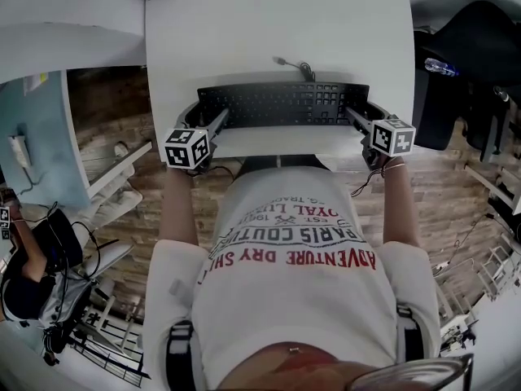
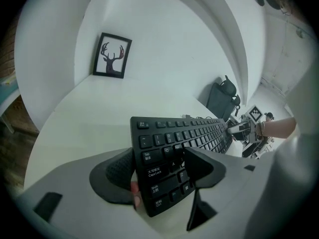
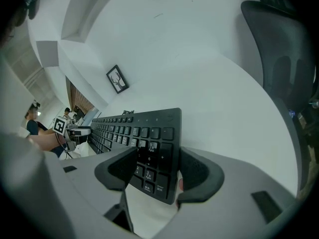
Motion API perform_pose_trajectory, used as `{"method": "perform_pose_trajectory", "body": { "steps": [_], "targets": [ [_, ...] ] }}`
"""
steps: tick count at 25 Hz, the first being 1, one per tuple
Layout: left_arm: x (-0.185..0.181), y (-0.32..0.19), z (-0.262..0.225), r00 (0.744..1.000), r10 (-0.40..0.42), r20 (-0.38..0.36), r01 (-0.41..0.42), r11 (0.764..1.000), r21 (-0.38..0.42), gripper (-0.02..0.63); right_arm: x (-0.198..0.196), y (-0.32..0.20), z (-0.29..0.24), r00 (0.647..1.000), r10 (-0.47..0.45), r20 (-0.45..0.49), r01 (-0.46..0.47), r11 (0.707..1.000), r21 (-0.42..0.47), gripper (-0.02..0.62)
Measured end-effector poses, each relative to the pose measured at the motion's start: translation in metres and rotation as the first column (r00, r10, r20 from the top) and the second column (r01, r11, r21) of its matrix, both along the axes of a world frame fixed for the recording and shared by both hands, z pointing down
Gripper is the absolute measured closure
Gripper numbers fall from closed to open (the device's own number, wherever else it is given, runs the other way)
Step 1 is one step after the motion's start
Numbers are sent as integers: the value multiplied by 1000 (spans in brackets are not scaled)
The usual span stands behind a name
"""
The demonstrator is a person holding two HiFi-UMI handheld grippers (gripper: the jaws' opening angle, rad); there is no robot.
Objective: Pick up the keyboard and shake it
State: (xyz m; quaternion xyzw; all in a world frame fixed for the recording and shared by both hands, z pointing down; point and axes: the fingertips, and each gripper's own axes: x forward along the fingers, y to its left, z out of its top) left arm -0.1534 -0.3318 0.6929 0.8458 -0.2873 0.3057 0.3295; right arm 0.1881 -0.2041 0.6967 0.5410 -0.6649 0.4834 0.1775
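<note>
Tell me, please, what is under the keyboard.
Under the keyboard is the white table. The left gripper and right gripper clamp its ends. Its underside and the table beneath are covered.

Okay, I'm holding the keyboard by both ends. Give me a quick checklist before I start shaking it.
1. Left gripper shut on the keyboard: ok.
2. Right gripper shut on its other end: ok.
3. Keyboard lifted off the table: cannot tell.
4. Cable slack enough for shaking: cannot tell.
5. Nothing on the table close to the keyboard: ok; only the picture frame stands at the far edge.
</note>
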Motion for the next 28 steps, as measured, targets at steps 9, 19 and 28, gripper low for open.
{"method": "perform_pose_trajectory", "body": {
  "steps": [9, 19, 28],
  "targets": [
    [6, -19, -43, 999, 15, -39, -9, 989, 149, 282, 5, -12, -39, 998, 17, -60, -8, 990, 141, 322],
    [38, -65, -157, 989, 61, -132, 2, 901, 434, 282, 35, -51, -146, 984, 75, -161, -3, 913, 408, 322],
    [50, -76, -260, 973, 116, -198, 49, 740, 671, 282, 48, -65, -240, 958, 143, -247, 48, 772, 633, 322]
  ]
}}
